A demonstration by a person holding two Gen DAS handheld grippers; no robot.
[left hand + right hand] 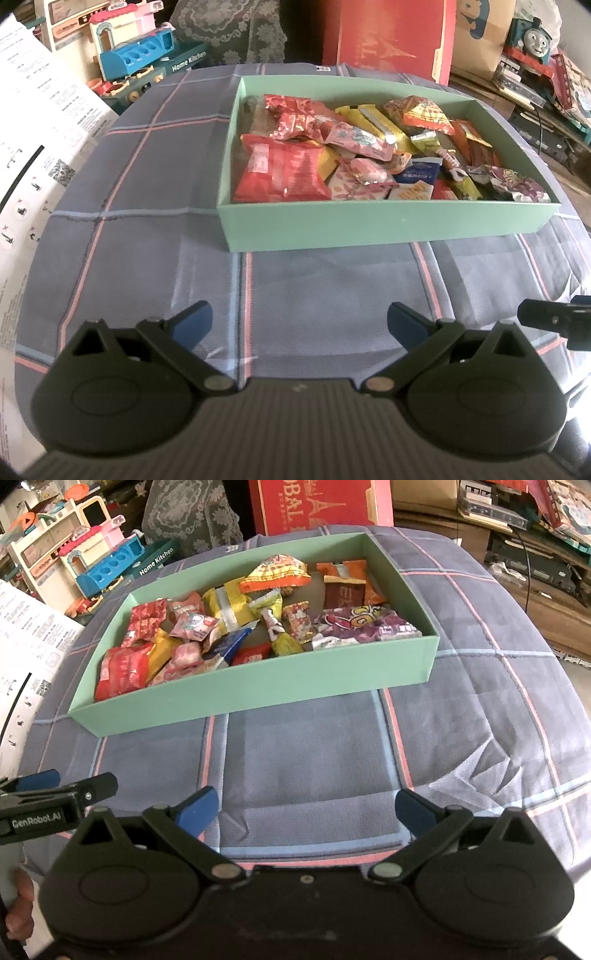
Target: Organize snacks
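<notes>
While both tongs, left and right, gape empty, the snack-filled box lies at twelve o'clock, long axis crosswise, about equally near both.

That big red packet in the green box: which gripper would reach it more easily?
Probably the left gripper: the big red packet lies at the green box's left end, nearly straight ahead of it. Both grippers are open and empty.

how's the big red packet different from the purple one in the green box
The red packet lies at the green box's near left corner; the purple packet lies at its near right corner. The red one is a plain red with a pale label, the purple one carries busy yellow lettering. Both are sealed and rest against the front wall.
</notes>
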